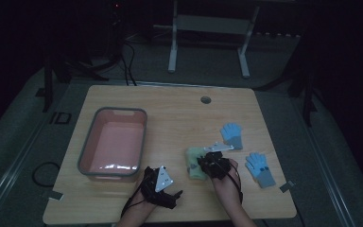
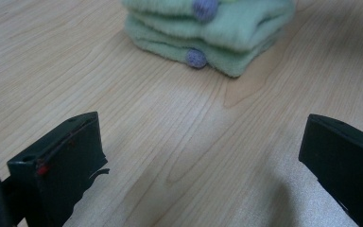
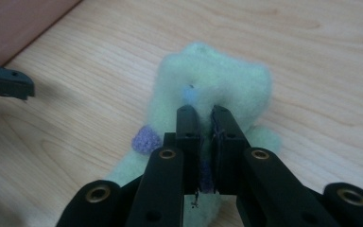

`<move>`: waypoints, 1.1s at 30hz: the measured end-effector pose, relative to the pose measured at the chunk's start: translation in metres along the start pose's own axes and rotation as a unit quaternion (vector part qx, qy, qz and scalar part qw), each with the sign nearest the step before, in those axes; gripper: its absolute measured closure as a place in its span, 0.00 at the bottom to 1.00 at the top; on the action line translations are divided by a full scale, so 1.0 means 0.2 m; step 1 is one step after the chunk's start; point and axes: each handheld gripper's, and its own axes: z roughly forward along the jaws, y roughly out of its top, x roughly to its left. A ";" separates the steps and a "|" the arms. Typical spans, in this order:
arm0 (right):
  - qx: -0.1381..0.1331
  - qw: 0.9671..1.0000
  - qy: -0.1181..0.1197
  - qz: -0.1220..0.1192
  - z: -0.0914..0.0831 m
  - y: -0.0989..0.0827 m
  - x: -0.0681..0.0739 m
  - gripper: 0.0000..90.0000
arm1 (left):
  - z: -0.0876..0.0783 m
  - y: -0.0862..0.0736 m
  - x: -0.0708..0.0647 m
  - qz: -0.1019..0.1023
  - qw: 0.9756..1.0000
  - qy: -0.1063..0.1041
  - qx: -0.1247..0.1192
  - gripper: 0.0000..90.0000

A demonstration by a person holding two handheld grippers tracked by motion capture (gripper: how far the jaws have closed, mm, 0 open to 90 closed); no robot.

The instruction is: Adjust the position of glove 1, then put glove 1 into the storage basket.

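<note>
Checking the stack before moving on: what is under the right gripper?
The right gripper is shut on stacked green gloves lying on the table. How many layers lie beneath it is hidden by its jaws.

Right claw (image 3: pixel 204 116) nearly closed, its black jaws pinching the fuzzy pale-green glove (image 3: pixel 208 90) lying on the wooden table (image 3: pixel 321 61). Purple pom-pom (image 3: pixel 146 139) on the glove just left of the jaws. Tip of the left claw (image 3: pixel 4 81) enters at left edge; reddish bin wall (image 3: pixel 14 23) in top-left corner.
</note>
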 end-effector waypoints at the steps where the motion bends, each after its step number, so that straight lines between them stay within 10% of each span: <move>1: 0.003 1.000 0.000 -0.001 0.01 0.00 0.00 0.92 | 0.00 0.00 0.00 0.000 1.000 0.000 0.000 0.01; 12: 0.014 1.000 0.015 -0.005 0.05 -0.03 -0.03 0.88 | 0.00 0.00 -0.01 0.006 1.000 0.003 0.006 0.01; 28: -0.012 0.997 0.074 -0.018 -0.09 -0.03 -0.15 0.21 | -0.02 -0.01 -0.01 0.008 0.999 -0.035 -0.041 0.01; 33: -0.016 0.996 0.079 -0.039 -0.11 -0.03 -0.19 0.17 | -0.02 0.02 -0.01 0.034 0.999 -0.012 -0.029 0.01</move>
